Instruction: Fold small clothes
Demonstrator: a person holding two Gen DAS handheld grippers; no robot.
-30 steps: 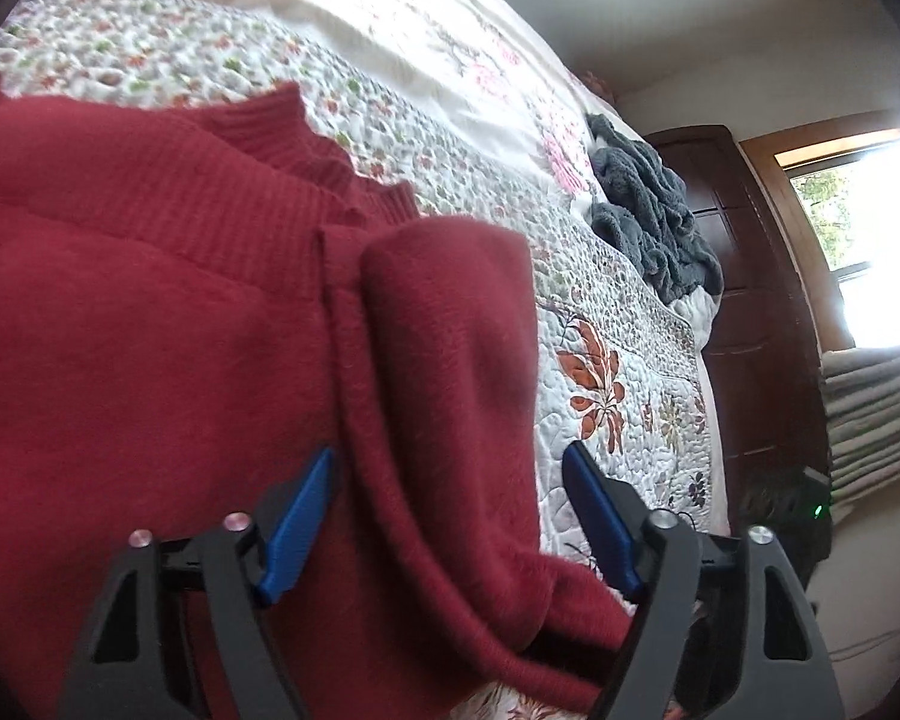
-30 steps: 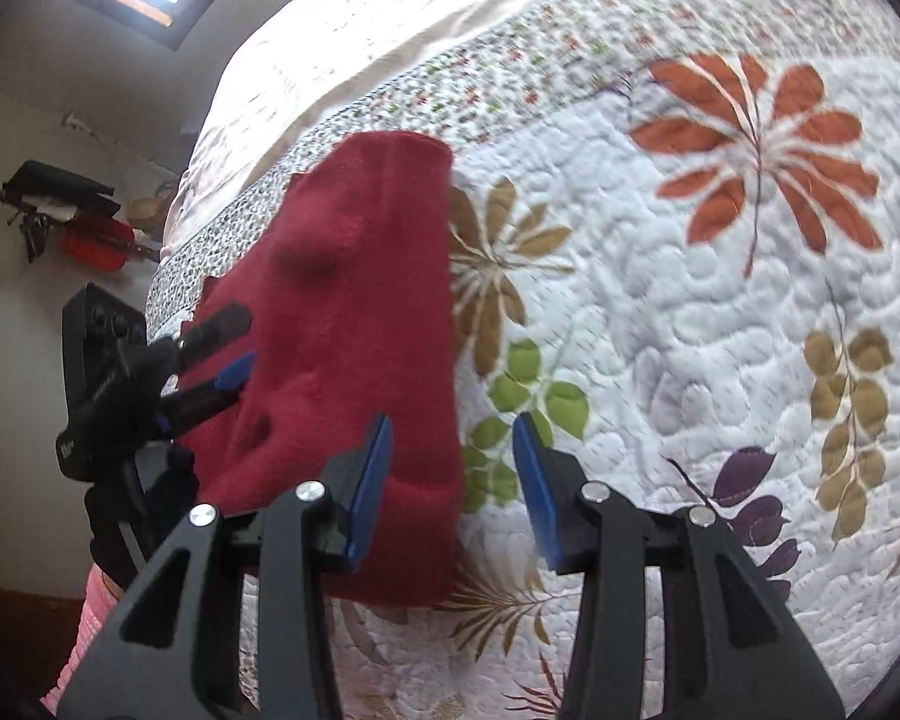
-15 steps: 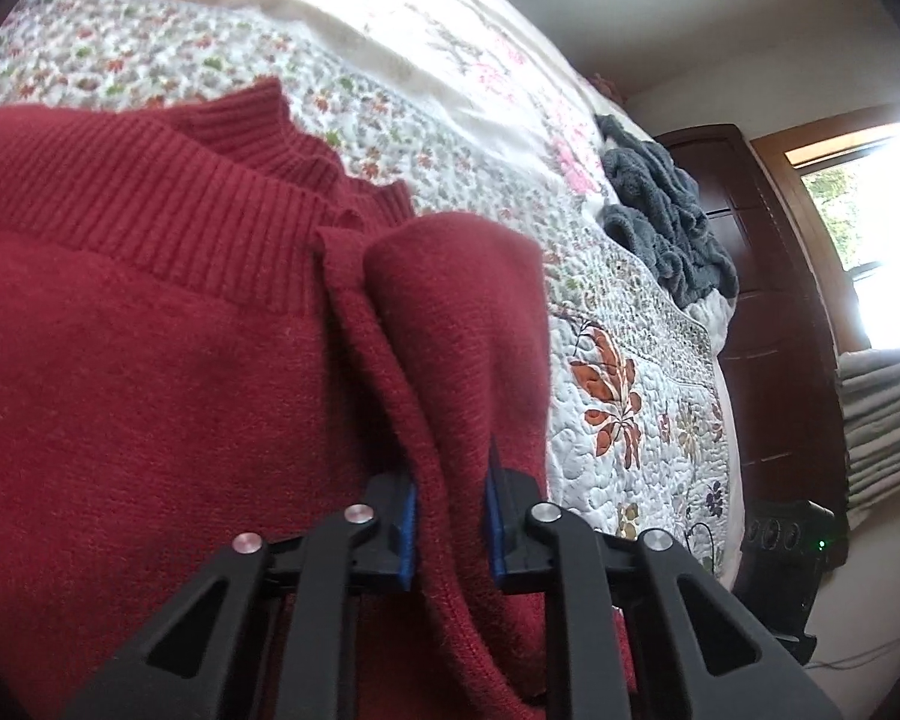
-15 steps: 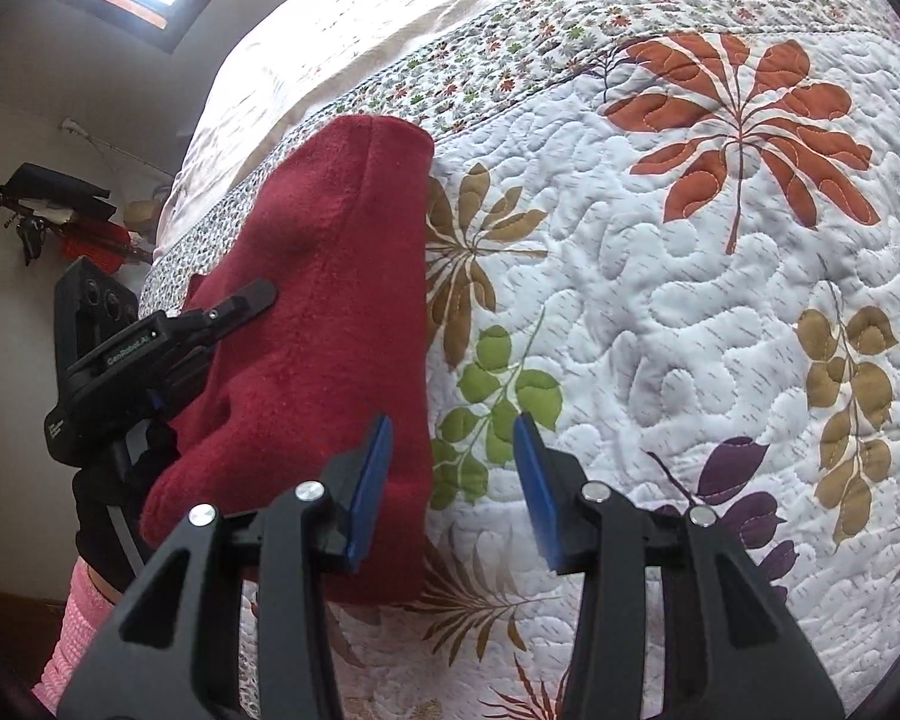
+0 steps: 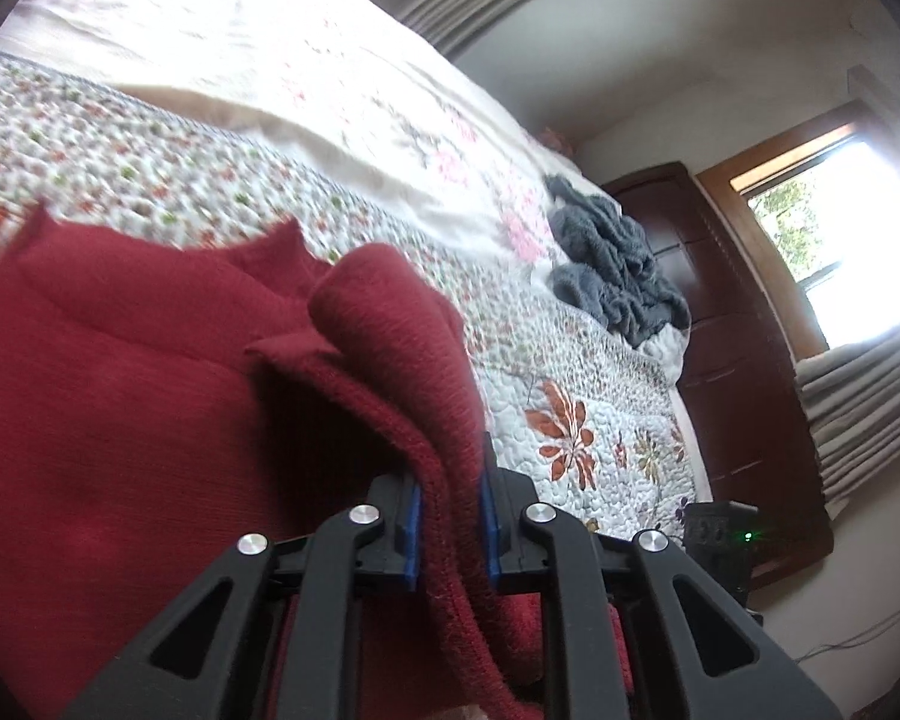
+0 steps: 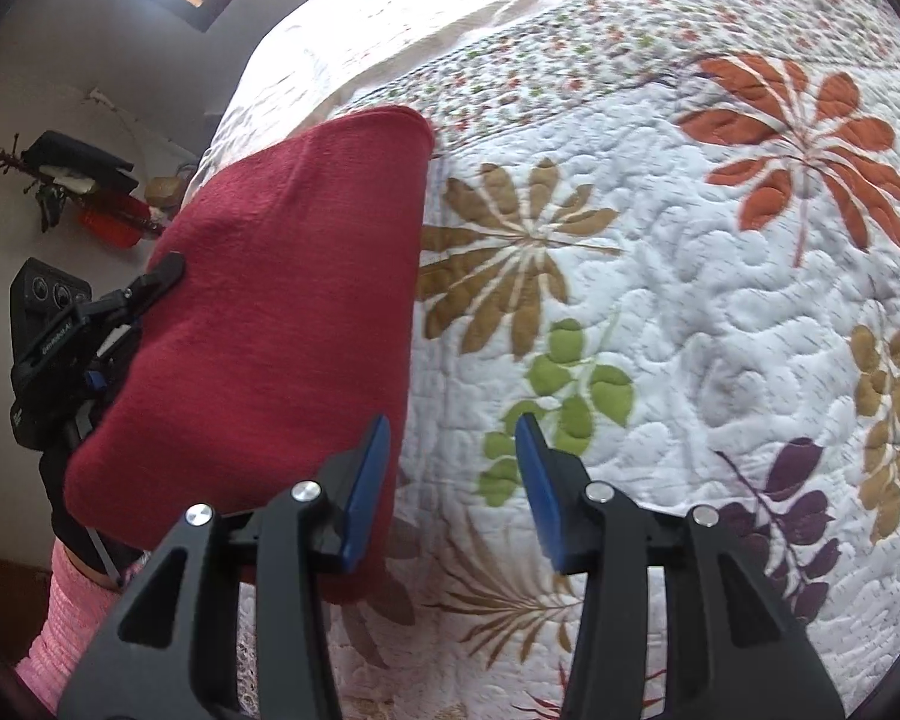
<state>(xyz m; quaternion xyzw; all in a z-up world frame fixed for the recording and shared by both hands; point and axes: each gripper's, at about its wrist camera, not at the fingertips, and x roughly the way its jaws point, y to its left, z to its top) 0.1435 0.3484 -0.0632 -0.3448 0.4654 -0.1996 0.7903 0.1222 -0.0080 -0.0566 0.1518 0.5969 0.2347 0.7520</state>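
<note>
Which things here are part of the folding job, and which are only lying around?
Part of the job:
- red sweater, a fold of it clamped in the left gripper
- right gripper, open, beside the sweater's edge
- quilt, the surface under the sweater

Lying around:
- grey blanket, bunched far off on the bed
- dark wooden dresser
- window
</note>
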